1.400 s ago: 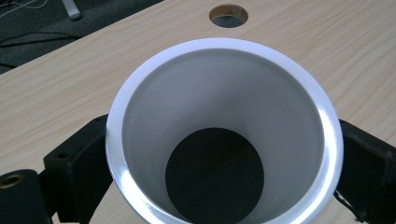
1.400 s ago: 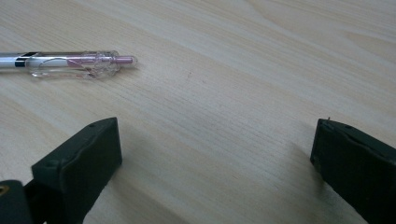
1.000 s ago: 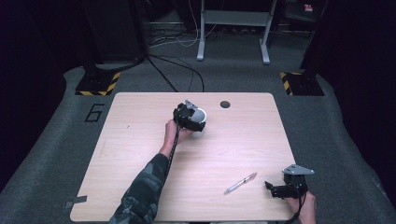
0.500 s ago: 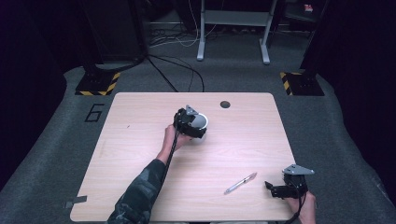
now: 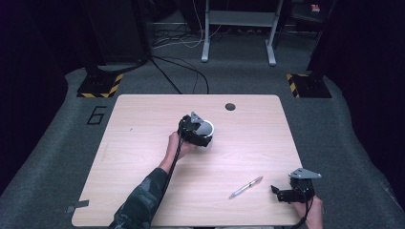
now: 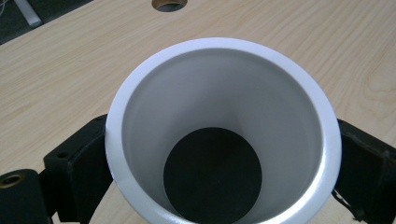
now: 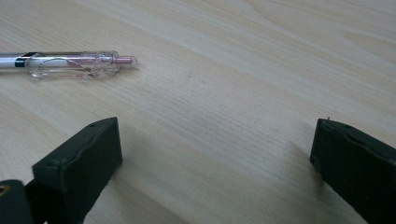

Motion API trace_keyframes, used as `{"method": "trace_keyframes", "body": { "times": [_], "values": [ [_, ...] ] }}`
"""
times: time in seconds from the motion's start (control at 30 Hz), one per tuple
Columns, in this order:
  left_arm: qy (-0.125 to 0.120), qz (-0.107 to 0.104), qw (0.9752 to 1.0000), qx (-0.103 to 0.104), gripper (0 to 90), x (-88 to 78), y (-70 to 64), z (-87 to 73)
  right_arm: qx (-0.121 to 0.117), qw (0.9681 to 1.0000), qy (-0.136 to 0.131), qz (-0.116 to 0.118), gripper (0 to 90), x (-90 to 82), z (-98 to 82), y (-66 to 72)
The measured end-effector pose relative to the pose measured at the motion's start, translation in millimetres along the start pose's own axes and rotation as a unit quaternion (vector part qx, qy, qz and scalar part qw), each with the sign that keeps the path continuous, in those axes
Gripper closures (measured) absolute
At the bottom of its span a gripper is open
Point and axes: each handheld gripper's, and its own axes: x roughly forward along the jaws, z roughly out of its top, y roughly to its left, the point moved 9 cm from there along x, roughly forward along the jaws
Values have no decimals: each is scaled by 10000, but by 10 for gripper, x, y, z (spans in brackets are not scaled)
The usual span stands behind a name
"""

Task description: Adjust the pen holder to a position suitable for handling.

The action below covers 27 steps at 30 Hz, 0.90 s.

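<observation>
The left hand-held gripper (image 5: 199,135) is clamped on a white cup (image 6: 219,130) near the middle of the desk (image 5: 143,119), one jaw on each side of its wall. That grasp looks done. The pen (image 5: 245,187) lies untouched near the front edge, just beside the right hand-held gripper (image 5: 279,193), whose jaws stand wide apart and hold nothing; picking it up remains.

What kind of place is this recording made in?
Probably a lab or studio set up for recording: a bare wooden table on grey carpet, hazard-striped stand bases on the floor, loose cables and dark surroundings behind.
</observation>
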Motion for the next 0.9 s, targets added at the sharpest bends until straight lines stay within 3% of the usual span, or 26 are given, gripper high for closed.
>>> {"method": "trace_keyframes", "body": {
  "times": [0.57, 0.8, 0.9],
  "values": [
    [1, -146, 9998, 135, 62, -143, -200, -116, -30, 10000, -1, -4, 16, -1, 1, -4],
    [-11, -245, 9996, 119, 58, -176, -218, -129, 4, 10000, 7, 0, 16, -2, -1, 2],
    [-59, -281, 9996, -24, 52, -200, -214, -128, 5, 10000, 3, 3, 16, -1, 0, 2]
  ]
}}
